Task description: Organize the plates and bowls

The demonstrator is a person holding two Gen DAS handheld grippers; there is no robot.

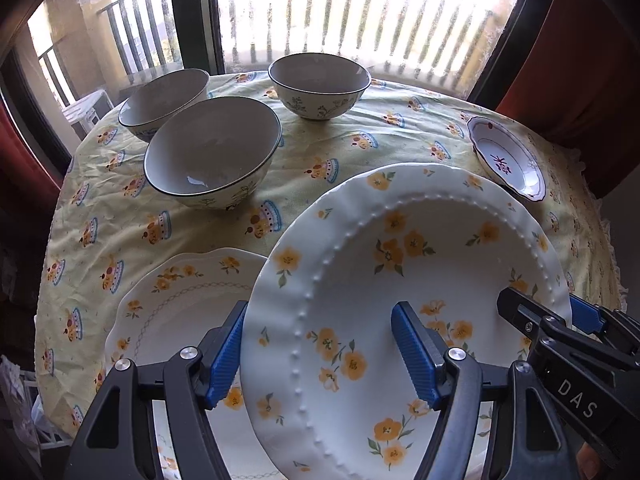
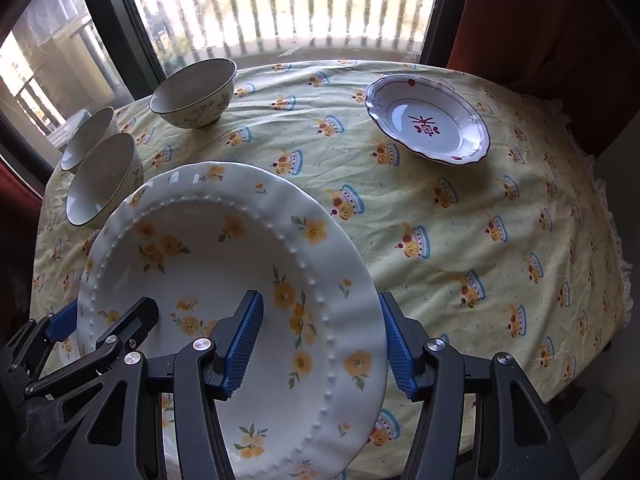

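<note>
A large white plate with yellow flowers and a beaded ring hangs tilted above the table. My left gripper is shut on its left rim, one blue pad under it and one on top. My right gripper is shut on the opposite rim of the same plate. Each gripper also shows in the other's view: the right gripper and the left gripper. A second flowered plate lies on the cloth, partly under the held one. Three floral bowls stand upright behind it.
A small scalloped dish with a red motif sits at the far right of the round table. The yellow printed tablecloth covers the table and drops off at the right edge. A window with a balcony railing runs behind the bowls.
</note>
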